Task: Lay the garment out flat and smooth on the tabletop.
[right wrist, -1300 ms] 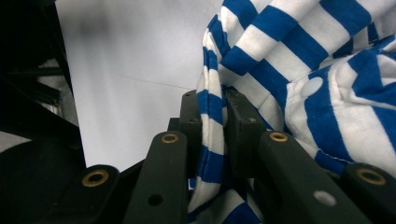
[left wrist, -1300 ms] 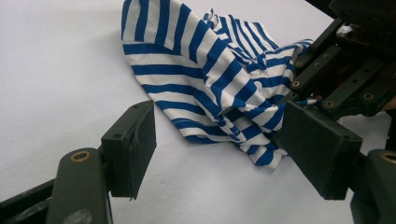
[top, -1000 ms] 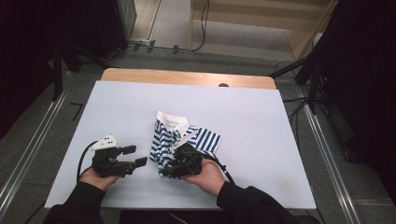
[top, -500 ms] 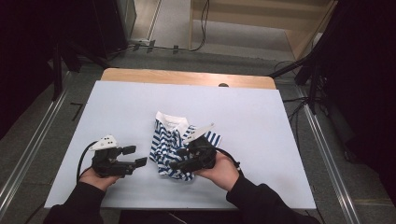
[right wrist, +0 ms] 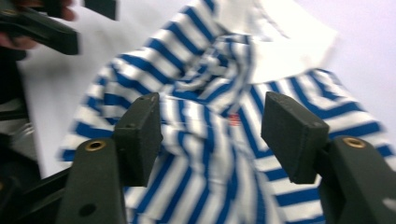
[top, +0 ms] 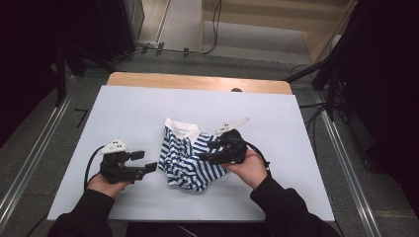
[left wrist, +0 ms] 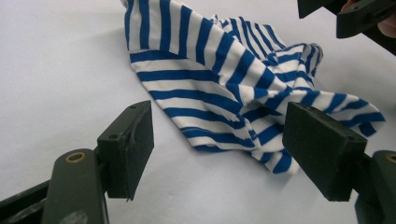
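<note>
A crumpled blue-and-white striped shirt point(top: 185, 157) with a white collar point(top: 182, 129) lies in the middle of the white table point(top: 138, 106). My left gripper point(top: 149, 169) rests low at the shirt's left edge, jaws open, and in the left gripper view the cloth point(left wrist: 219, 84) lies just beyond the empty gap point(left wrist: 217, 149). My right gripper point(top: 206, 151) hovers over the shirt's right part, open. In the right gripper view the striped fabric point(right wrist: 210, 116) lies under and past the spread jaws point(right wrist: 212, 135), with nothing pinched.
The table's wooden far edge point(top: 197, 81) borders a grey floor with cables point(top: 212, 29). Metal rails point(top: 29, 158) run along both sides. Bare white tabletop lies to the left, right and behind the shirt.
My right gripper has risen off the shirt's front right and swung rightward and farther back above it; the cloth shifted slightly. The left gripper stayed put.
</note>
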{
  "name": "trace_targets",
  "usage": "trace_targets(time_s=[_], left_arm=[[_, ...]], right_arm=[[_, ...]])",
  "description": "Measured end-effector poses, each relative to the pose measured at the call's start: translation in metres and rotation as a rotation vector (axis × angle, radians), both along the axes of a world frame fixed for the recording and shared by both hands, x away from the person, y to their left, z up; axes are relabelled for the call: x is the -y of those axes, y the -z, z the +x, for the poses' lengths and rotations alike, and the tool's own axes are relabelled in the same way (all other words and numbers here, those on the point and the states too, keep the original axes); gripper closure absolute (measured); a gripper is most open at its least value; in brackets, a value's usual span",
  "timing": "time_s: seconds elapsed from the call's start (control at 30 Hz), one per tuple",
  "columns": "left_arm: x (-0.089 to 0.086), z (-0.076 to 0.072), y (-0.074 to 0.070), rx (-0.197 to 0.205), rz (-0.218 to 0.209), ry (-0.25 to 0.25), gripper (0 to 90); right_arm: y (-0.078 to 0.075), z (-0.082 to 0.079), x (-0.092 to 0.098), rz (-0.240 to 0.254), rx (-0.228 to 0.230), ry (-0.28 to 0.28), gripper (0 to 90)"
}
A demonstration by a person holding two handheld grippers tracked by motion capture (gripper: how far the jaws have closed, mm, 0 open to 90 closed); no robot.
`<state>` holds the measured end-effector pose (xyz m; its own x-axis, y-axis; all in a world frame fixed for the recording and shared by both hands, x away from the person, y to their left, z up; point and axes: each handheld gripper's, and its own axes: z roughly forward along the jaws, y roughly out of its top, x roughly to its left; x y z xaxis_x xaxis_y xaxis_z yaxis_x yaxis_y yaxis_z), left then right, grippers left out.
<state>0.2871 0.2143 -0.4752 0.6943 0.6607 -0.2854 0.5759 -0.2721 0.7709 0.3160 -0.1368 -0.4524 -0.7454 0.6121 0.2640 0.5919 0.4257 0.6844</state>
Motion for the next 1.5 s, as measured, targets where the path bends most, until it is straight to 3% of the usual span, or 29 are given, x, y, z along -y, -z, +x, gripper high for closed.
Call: trace_targets(time_s=[0.1, 0.27, 0.47, 0.77, 0.83, 0.97, 1.1, 1.4, 1.5], left_arm=[[0.003, 0.003, 0.001, 0.001, 0.009, -0.006, 24.1], [0.011, 0.012, 0.0, -0.008, -0.02, -0.028, 22.3], [0.02, 0.026, -0.002, 0.023, 0.059, -0.054, 23.3], [0.029, 0.055, 0.002, 0.045, 0.112, -0.107, 25.6], [0.032, 0.063, 0.004, 0.058, 0.141, -0.114, 27.1], [0.036, 0.077, 0.01, 0.016, 0.131, -0.122, 27.2], [0.041, 0.082, 0.014, -0.002, 0.112, -0.118, 27.2], [0.046, 0.088, 0.019, -0.021, 0.087, -0.142, 28.3], [0.05, 0.088, 0.023, -0.015, 0.106, -0.14, 29.0]], right_arm=[[0.005, 0.007, 0.006, -0.013, -0.017, 0.028, 35.3], [0.011, 0.015, 0.014, -0.015, -0.028, 0.063, 35.2], [0.013, 0.023, 0.024, -0.012, -0.027, 0.104, 35.3], [0.019, 0.037, 0.037, 0.0, -0.023, 0.161, 35.3], [0.019, 0.04, 0.039, 0.003, -0.022, 0.171, 35.3], [0.019, 0.048, 0.042, 0.013, -0.021, 0.181, 35.3], [0.02, 0.054, 0.043, 0.027, -0.015, 0.186, 35.3], [0.029, 0.072, 0.032, -0.003, -0.02, 0.178, 35.3], [0.035, 0.076, 0.025, -0.007, -0.01, 0.168, 35.3]])
